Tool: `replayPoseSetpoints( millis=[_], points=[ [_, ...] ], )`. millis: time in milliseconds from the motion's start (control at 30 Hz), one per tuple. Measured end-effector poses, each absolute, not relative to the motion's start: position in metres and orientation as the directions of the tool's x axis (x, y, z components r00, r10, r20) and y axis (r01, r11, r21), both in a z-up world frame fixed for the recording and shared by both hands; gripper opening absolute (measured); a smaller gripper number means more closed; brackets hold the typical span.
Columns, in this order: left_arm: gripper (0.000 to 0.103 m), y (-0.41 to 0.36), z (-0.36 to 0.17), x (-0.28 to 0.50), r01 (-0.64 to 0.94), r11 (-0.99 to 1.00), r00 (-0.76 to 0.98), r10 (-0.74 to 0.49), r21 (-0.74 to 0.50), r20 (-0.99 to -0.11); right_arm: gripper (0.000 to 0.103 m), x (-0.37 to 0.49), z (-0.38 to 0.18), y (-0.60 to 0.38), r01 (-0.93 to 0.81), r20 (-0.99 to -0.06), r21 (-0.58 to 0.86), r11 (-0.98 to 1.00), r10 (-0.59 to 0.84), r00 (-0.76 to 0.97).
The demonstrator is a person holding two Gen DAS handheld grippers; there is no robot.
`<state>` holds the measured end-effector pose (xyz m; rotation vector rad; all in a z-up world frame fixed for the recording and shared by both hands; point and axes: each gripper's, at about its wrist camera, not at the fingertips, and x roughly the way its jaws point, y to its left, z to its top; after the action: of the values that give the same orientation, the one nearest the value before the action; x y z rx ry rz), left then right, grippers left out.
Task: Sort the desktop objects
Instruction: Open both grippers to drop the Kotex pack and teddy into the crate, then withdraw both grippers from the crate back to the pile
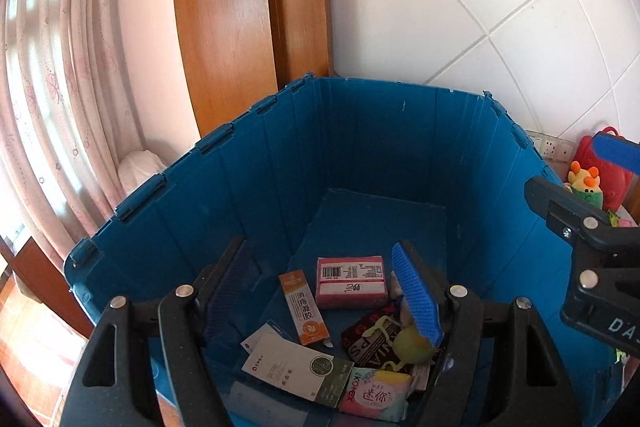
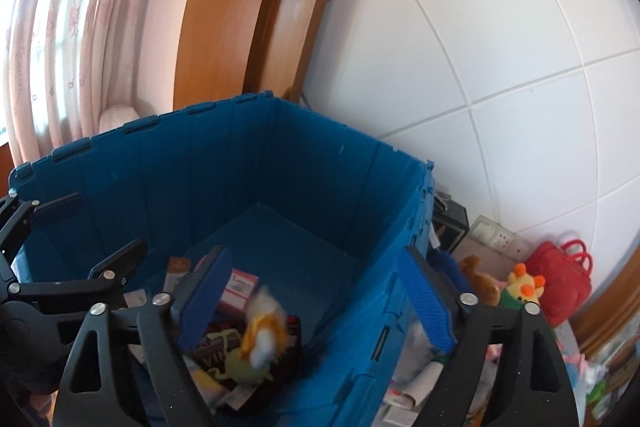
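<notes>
Looking down through the left wrist view: left gripper (image 1: 322, 301) hangs over the near rim of the blue crate (image 1: 360, 147), jaws well apart, nothing between them. Below and ahead of its fingertips, on the crate floor: pink box (image 1: 351, 282), orange-and-white tube box (image 1: 305, 307) just left of it, white-and-green card pack (image 1: 298, 371) nearer, pink pad packet (image 1: 376, 395) at the near edge, dark printed pouch (image 1: 370, 341) with a green soft toy (image 1: 412, 343) on it, beside the right finger.

Right wrist view: right gripper (image 2: 316, 303) points down at the crate's right wall, jaws wide, gripping nothing. A blurred yellow-and-white toy (image 2: 264, 331) is between the fingers, free of both pads, above the pouch and green toy. Left gripper shows at far left.
</notes>
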<state>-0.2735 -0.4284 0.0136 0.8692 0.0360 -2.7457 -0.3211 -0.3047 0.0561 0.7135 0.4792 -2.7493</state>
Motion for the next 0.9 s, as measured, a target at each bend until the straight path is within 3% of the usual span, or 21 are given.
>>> replayPoseSetpoints(
  millis=[100,300,467,600,700,900],
  points=[
    [0.073,-0.43,0.016,-0.269,0.261,-0.964,-0.791,-0.245,0.053,-0.56,0.103,-0.314,0.063,-0.296,0.317,-0.476,-0.232,-0.92,-0.177,-0.861],
    [0.073,-0.422,0.027,-0.251,0.257,-0.966,-0.819,-0.231,0.025,-0.526,0.103,-0.288,0.074,-0.267,0.295,-0.418,-0.191,-0.936,-0.194,-0.888],
    [0.073,-0.407,0.044,-0.228,0.232,-0.972,-0.877,-0.192,-0.038,-0.44,0.103,-0.262,0.073,-0.224,0.253,-0.396,-0.15,-0.956,-0.177,-0.901],
    [0.073,-0.385,0.056,-0.215,0.192,-0.977,-0.912,-0.144,-0.088,-0.384,0.103,-0.245,0.066,-0.177,0.182,-0.401,-0.136,-0.974,-0.114,-0.909],
    [0.081,-0.359,0.061,-0.211,0.155,-0.981,-0.923,-0.101,-0.119,-0.372,0.103,-0.235,0.057,-0.136,0.115,-0.417,-0.124,-0.986,-0.054,-0.907],
    [0.083,-0.285,0.068,-0.213,0.088,-0.993,-0.934,-0.054,-0.082,-0.354,0.103,-0.214,0.043,-0.041,-0.023,-0.444,-0.091,-0.996,0.061,-0.894]
  ],
)
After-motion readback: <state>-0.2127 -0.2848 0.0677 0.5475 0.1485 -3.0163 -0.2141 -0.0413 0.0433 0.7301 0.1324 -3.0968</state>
